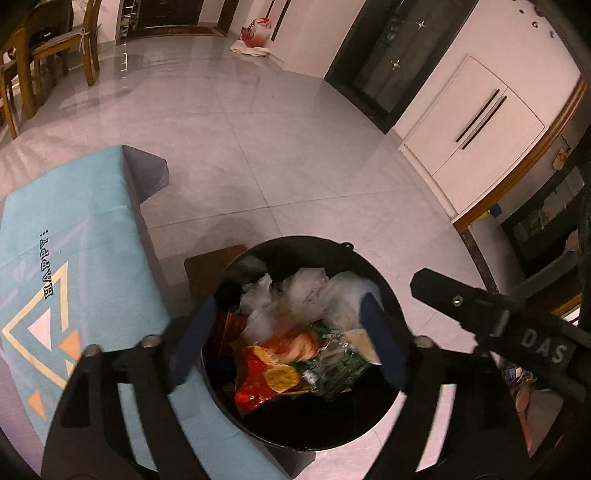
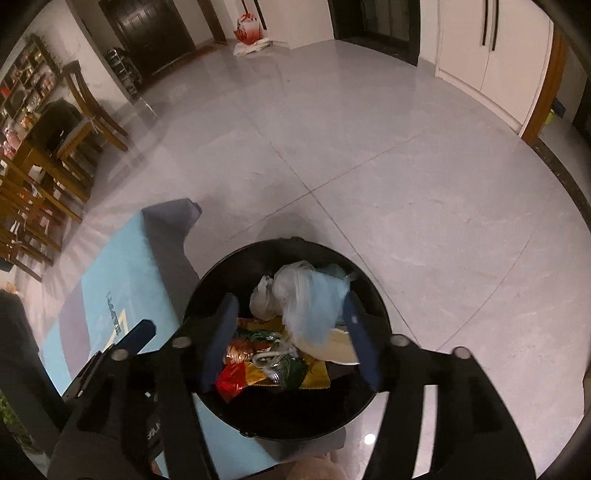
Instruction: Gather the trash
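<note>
A round black trash bin (image 1: 321, 242) stands on the floor beside a low table and shows in both views (image 2: 258, 254). Inside lie crumpled clear plastic bags (image 1: 295, 299), red, orange and yellow wrappers (image 1: 273, 369) and a green wrapper (image 1: 340, 362). My left gripper (image 1: 286, 336) is open above the bin, with nothing between its blue-padded fingers (image 1: 192, 339). My right gripper (image 2: 291, 339) is also open over the bin, above a pale blue plastic bag (image 2: 317, 306); the bag touches neither finger. The right gripper's body (image 1: 491, 317) shows at the right of the left wrist view.
A low table with a teal "HAPPY" cloth (image 1: 74, 236) sits left of the bin. Wooden chairs (image 1: 44, 55) stand far left. A red bag (image 1: 256, 31) lies by the far wall. White cabinet doors (image 1: 476, 122) are at right. Grey tiled floor (image 2: 406, 184) surrounds the bin.
</note>
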### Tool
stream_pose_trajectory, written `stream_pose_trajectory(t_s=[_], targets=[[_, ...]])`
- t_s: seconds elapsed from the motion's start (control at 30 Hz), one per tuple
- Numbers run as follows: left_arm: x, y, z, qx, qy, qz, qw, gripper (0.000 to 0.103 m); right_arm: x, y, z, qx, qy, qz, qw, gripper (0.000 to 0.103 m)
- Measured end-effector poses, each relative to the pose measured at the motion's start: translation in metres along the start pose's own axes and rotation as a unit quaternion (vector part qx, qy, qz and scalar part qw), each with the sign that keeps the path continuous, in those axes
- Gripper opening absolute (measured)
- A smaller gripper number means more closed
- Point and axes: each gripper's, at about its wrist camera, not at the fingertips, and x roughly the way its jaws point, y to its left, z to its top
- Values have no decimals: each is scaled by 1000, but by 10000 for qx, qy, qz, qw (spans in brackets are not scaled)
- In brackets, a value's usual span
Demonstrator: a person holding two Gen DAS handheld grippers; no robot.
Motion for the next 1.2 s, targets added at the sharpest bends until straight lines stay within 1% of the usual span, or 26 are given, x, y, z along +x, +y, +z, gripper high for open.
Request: stream_pose_trajectory(t_s=[0.03,0.07,0.13,0.17,0.23,0.27,0.33,0.4,0.53,0.7,0.83,0.93,1.0,1.13,1.2], targets=[[-4,1,0,10,-39,6,10000,92,-2,0,1,20,-38,17,10000,75],[-5,1,0,26,-59,18,10000,95,-7,-1,0,47,-101,81,9999,77],[-15,-1,0,121,-112,76,9998,100,-12,-2,2,68,-189,180,9996,85],[-19,-4,1,173,-107,87,9998,100,-18,-2,1,69,-258,203,9994,88],[-27,-10,3,318,-73,130,9994,100,-28,-3,0,36,-388,182,9991,99],[-33,-11,4,383,-81,186,9991,100,-32,-3,-1,-5,-435,177,9989,100],[-50,-16,2,559,-222,305,9977,100,-40,-4,-2,-102,-512,224,9984,100],[-63,-22,-1,689,-313,316,9966,100,-50,-6,-4,-137,-605,295,9976,100],[-81,-33,-6,948,-334,320,9944,100,-65,-10,-5,-75,-784,236,9966,100],[-94,-40,-10,963,-365,363,9940,100,-72,-13,-6,107,-913,19,9958,100],[-99,-42,-12,982,-345,440,9936,100,-72,-18,-6,237,-910,-132,9955,100],[-102,-43,-13,978,-364,395,9938,100,-73,-19,-6,228,-926,-349,9948,100],[-103,-43,-13,948,-386,377,9940,100,-74,-20,-6,261,-928,-358,9947,100],[-105,-46,-13,988,-476,550,9924,100,-74,-22,-6,291,-926,-301,9948,100],[-104,-47,-13,991,-484,558,9923,100,-74,-21,-6,273,-949,-305,9946,100]])
